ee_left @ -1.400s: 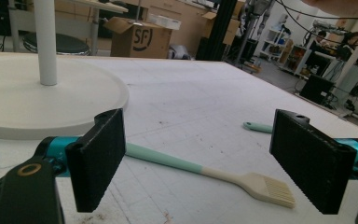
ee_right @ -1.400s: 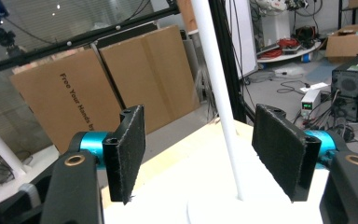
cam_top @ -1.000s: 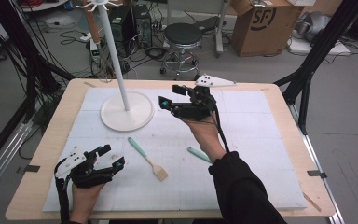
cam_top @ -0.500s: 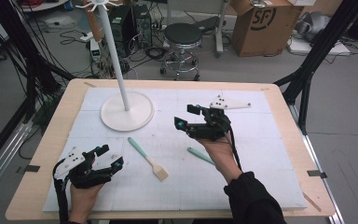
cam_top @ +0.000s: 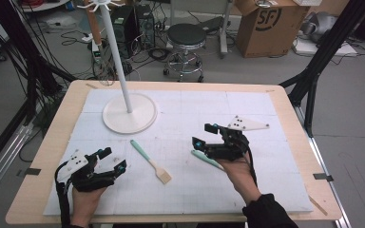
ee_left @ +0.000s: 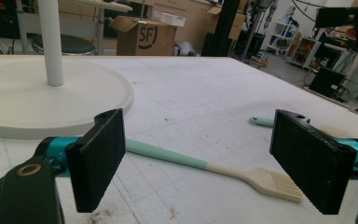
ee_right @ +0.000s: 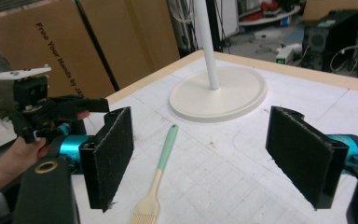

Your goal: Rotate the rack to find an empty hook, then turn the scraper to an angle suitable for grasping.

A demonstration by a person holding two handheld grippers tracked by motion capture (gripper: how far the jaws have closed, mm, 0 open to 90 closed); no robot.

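High view first: we see both tongs low over the white worktop (cam_top: 266, 190). Our left tongs (cam_top: 111, 160) sit near the front left edge, jaws wide apart and gripping nothing. Our right tongs (cam_top: 204, 135) hover right of centre, jaws likewise spread and empty. Between them lies the brush (cam_top: 150, 161), mint handle pointing toward the stand (cam_top: 129, 113), cream bristles toward the front edge; it touches neither tongs. A second mint handle (cam_top: 205, 159) lies flat just under our right tongs, partly hidden by them, so we cannot tell what tool it is. In the left gripper view the brush (ee_left: 200, 164) lies across the gap between the jaws, a little beyond them. In the right gripper view the brush (ee_right: 158, 175) runs lengthwise just beside the left jaw.
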